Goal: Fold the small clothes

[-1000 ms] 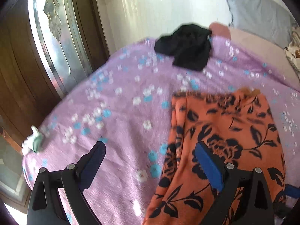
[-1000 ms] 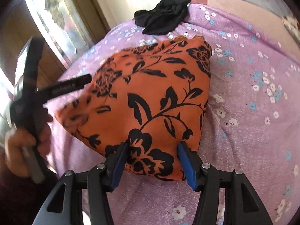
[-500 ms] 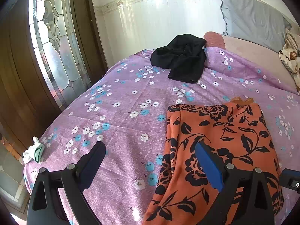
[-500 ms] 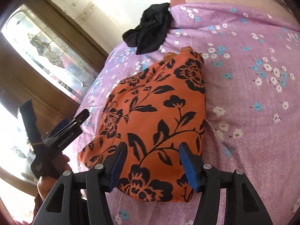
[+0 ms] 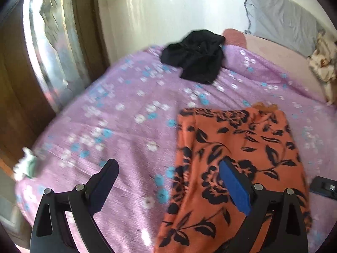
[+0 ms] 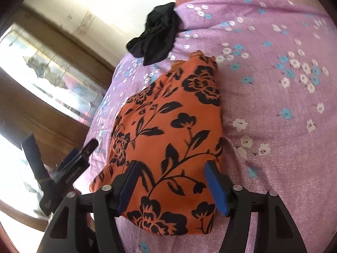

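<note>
The near end of the folded orange cloth with the black flower print [image 6: 168, 139] is lying behind the right gripper [image 6: 171, 186], so its front edge is only partly showing. White lettering on the left gripper's [image 5: 168, 187] black body is appearing in the right wrist view, too blurred to read. The left wrist view is smeared by motion; a small white and green object [image 5: 26, 166] at the bed's edge is not identifiable.

The orange cloth is lying flat on the purple bedspread with small white and blue flowers [image 5: 126, 126]. The right gripper is standing wide, its blue pads [image 6: 217, 191] straddling the cloth's near end. The left gripper is also standing wide and holding nothing, one finger over the cloth's left side, the other over bare bedspread.

A crumpled black garment [image 5: 195, 57] is lying beyond the cloth, apart from it. A grey pillow [image 5: 278, 23] is leaning against the wall.
</note>
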A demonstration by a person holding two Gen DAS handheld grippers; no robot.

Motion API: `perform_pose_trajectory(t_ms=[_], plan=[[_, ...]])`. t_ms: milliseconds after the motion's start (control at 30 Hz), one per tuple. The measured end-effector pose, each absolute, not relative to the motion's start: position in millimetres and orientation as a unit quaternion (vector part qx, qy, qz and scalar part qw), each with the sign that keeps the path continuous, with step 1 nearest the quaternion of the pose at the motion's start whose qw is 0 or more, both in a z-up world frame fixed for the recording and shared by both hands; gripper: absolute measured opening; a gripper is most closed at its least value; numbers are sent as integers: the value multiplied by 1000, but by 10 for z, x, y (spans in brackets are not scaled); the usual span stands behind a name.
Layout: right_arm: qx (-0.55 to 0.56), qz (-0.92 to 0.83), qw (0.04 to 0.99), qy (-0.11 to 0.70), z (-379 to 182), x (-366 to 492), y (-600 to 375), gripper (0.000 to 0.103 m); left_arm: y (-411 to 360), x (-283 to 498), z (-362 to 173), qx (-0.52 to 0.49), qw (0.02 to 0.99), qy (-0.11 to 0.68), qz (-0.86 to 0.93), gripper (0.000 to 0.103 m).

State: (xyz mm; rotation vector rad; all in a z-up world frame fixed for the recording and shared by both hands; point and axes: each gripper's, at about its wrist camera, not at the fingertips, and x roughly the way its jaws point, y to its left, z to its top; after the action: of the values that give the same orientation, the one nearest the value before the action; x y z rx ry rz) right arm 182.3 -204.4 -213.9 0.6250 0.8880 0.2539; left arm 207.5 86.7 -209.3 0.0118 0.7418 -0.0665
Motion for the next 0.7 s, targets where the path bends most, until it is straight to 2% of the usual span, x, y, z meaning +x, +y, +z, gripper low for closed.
perform_pose_trajectory(t_ms=[133,300,400,433,500,667,700], plan=[[387,120,801,439,-2397,1956,-2296,75,1062,2293,-2308,-83,880,449,-127,96],[465,140,750,449,-2713,2114,-2398,77,1355,2464,-2457,-195,835,483,-174,96],[483,154,744,436,-2775,2176,-2383,82,1371,2554,-2626,-244,793,518,-208,96],[482,161,745,431,-2759,2191,-2361,89,1346,2570,-2684,-254,780,529,-216,96],[469,169,752,431,-2721,2237,-2297,94,1268,2564,-2709,-252,777,532,-223,96],[441,171,772,425,-2689,2282,-2172,94,1017,2552,-2702,-238,765,538,-263,96],[428,168,779,426,-2674,2281,-2140,90,961,2552,-2695,-229,768,537,-263,95]])
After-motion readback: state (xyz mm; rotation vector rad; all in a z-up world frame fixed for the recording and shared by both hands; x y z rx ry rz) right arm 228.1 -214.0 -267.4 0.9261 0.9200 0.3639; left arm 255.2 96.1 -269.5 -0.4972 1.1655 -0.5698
